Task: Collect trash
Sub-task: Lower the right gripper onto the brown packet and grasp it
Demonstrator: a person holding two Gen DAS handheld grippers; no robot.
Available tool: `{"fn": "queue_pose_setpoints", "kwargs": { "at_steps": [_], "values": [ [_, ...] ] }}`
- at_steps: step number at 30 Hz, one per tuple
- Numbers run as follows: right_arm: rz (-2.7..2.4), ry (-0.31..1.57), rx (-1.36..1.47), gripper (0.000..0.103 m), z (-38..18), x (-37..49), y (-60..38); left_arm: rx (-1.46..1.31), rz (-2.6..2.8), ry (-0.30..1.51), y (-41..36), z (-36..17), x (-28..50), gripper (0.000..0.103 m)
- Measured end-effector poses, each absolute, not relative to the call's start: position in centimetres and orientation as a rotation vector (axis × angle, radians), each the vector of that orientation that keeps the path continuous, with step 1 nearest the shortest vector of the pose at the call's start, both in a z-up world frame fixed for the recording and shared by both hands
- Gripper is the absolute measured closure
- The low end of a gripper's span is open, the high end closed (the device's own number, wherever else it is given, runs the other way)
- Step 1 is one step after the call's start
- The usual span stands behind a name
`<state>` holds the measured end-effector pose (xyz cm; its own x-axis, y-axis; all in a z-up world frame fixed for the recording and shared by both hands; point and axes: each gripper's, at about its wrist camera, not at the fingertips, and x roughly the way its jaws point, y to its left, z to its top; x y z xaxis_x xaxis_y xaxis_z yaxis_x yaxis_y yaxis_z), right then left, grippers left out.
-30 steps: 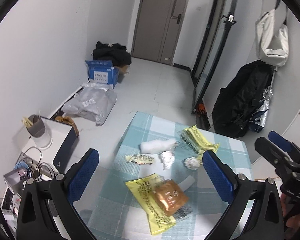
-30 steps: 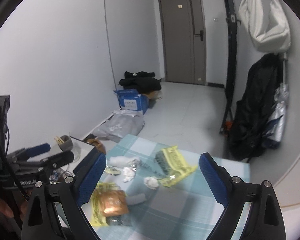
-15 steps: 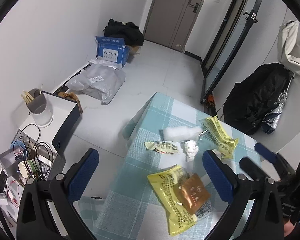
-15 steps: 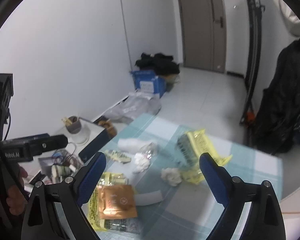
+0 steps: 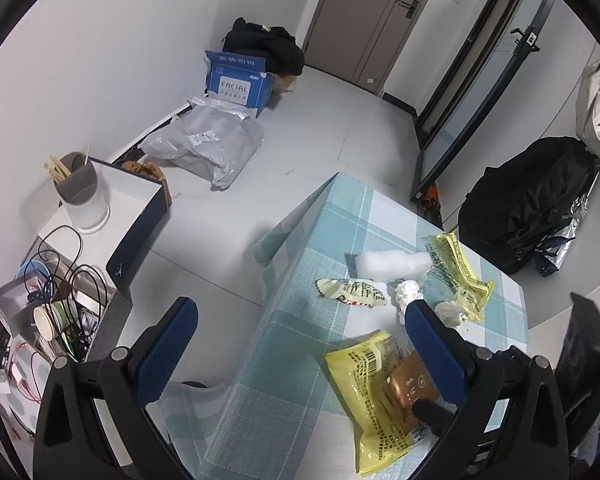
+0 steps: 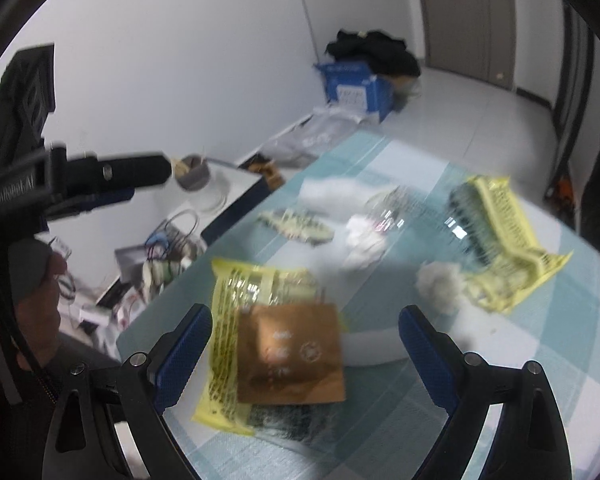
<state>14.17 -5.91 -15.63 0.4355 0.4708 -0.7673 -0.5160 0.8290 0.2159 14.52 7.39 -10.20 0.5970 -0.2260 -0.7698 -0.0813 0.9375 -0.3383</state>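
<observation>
Trash lies on a table with a teal checked cloth (image 5: 300,368). A yellow wrapper (image 5: 364,396) lies near the front edge with a brown sachet (image 6: 290,354) on top. Farther back lie a second yellow wrapper (image 5: 458,270), a white wad (image 5: 392,264), a small printed wrapper (image 5: 352,290) and crumpled tissues (image 5: 408,294). My left gripper (image 5: 300,336) is open and empty above the table's left edge. My right gripper (image 6: 304,340) is open and empty, hovering low over the brown sachet; its tip (image 5: 432,416) shows in the left wrist view.
Left of the table stands a low white box (image 5: 112,208) with a grey cup of sticks (image 5: 78,186), cables and clutter (image 5: 56,308). On the floor lie a grey mail bag (image 5: 204,144), a blue FACIAL carton (image 5: 236,84) and black bags (image 5: 528,200).
My right gripper has dropped toward the table and now hovers close over the brown sachet. My left gripper has swung left, so the table sits to the right in its view.
</observation>
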Motion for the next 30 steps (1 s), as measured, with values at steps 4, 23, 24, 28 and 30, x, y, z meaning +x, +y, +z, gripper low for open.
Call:
{"fn": "queue_pose_setpoints", "kwargs": {
  "at_steps": [4, 23, 24, 28, 30],
  "values": [
    [0.612, 0.995, -0.072, 0.010, -17.0, 14.3, -5.5, -0.376, -0.084, 0.948, 7.8, -10.6, 14.7, 0.001],
    [0.572, 1.010, -0.157, 0.038, -18.0, 14.3, -4.8, -0.411, -0.078, 0.973, 8.5, -11.2, 14.9, 0.001],
    [0.572, 1.008, -0.159, 0.039, -17.9, 14.3, -4.8, -0.410, -0.076, 0.974, 8.5, -11.2, 14.9, 0.001],
    [0.571, 0.992, -0.165, 0.041, -17.6, 14.1, -4.9, -0.410, -0.077, 0.976, 8.4, -11.2, 14.9, 0.001],
    [0.571, 0.986, -0.160, 0.044, -17.4, 14.0, -5.1, -0.413, -0.080, 0.981, 8.3, -11.2, 14.9, 0.001]
  ]
}}
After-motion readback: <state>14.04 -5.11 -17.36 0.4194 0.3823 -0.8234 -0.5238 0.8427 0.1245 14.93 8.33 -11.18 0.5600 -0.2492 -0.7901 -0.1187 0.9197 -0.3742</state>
